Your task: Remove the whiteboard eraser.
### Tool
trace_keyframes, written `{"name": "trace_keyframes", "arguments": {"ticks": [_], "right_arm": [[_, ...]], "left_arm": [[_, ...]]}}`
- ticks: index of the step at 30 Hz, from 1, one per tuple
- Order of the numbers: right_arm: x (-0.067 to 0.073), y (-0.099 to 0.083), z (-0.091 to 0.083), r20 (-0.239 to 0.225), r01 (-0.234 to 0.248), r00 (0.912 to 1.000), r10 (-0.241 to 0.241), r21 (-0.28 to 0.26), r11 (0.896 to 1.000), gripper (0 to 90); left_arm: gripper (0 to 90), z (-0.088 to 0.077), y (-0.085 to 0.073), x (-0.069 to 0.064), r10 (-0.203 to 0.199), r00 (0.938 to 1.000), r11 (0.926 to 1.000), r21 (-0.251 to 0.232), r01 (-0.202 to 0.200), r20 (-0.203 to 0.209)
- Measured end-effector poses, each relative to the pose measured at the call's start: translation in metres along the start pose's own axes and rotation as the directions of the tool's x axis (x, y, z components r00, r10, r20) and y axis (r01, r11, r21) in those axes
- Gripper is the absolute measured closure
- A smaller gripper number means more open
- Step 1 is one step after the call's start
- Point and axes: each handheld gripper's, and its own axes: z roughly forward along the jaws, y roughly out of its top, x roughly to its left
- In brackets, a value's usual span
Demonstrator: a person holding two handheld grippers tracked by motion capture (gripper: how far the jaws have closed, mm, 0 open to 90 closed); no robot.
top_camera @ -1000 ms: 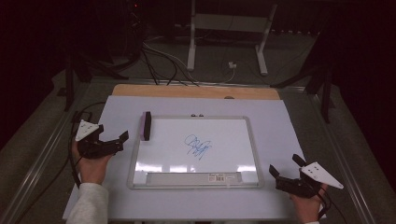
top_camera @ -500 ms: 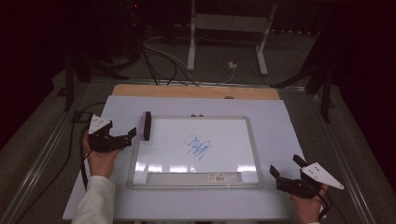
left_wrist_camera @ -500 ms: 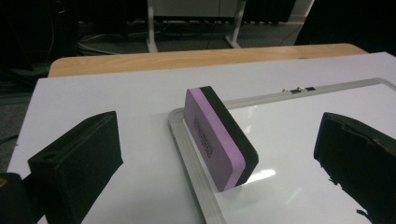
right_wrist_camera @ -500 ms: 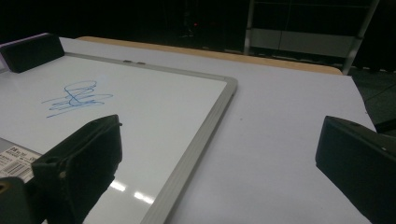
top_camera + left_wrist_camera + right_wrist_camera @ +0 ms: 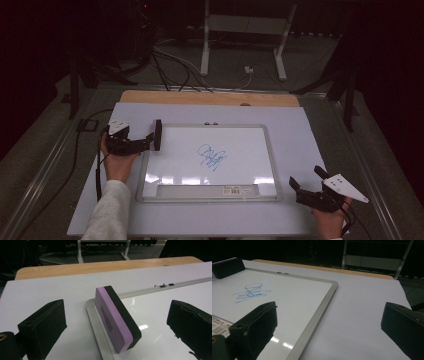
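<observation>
Since 1.0 s ago: left gripper [image 5: 148,141] has travelled from off the whiteboard's left side up and in to the eraser [image 5: 158,135]; right gripper [image 5: 304,182] unchanged

High view: whiteboard [image 5: 270,160] lies flat on a white table sheet [image 5: 310,135], blue scribble [image 5: 212,157] about mid-board. Eraser stands on the board's top-left corner, long axis running along the board's left edge. Left gripper comes at it from off the board's left edge, tips at the eraser, jaws spread; can't tell here if touching. Right gripper rests off the board's bottom-right corner, well apart from the eraser, jaws parted, nothing in them. Left is clearly the nearer hand

Left gripper view: eraser [image 5: 116,322] sits between the two black jaws, purple foam face toward the left jaw, black felt face toward the right jaw, long axis pointing away along the line of sight. Gaps on both sides, so released, not yet grasping. It rides half on the board's frame [image 5: 97,325], tilted. Judgement: closing across the thin dimension should catch it; the tilt may let it tip

Right gripper view: jaws wide, empty. Board corner frame [image 5: 329,293] runs between them, scribble [image 5: 252,292] beyond, eraser [image 5: 228,267] at the board's far corner

Surface & room: glossy board w/ glare, wood strip [image 5: 210,98] past the board's far edge, dark room w/ stand legs and cables on the floor
</observation>
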Motion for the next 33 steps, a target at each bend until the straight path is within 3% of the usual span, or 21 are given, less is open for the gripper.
{"name": "trace_keyframes", "arguments": {"ticks": [6,14,33], "right_arm": [[0.001,0.000,0.001,-0.003,0.005,1.0000,-0.005,0.002,1.000,0.6],[0.000,0.000,0.001,-0.003,0.003,1.0000,-0.003,0.003,1.000,0.6],[0.001,0.000,0.001,-0.006,0.008,1.0000,-0.008,0.003,1.000,0.6]], "left_arm": [[3.8,0.010,0.002,0.001,-0.006,1.0000,0.9998,0.018,0.006,-0.003],[5.0,0.023,-0.001,0.008,-0.053,0.9986,0.9968,0.059,0.053,-0.001],[5.2,0.036,-0.004,0.017,-0.107,0.9943,0.9880,0.113,0.106,0.003]]}}
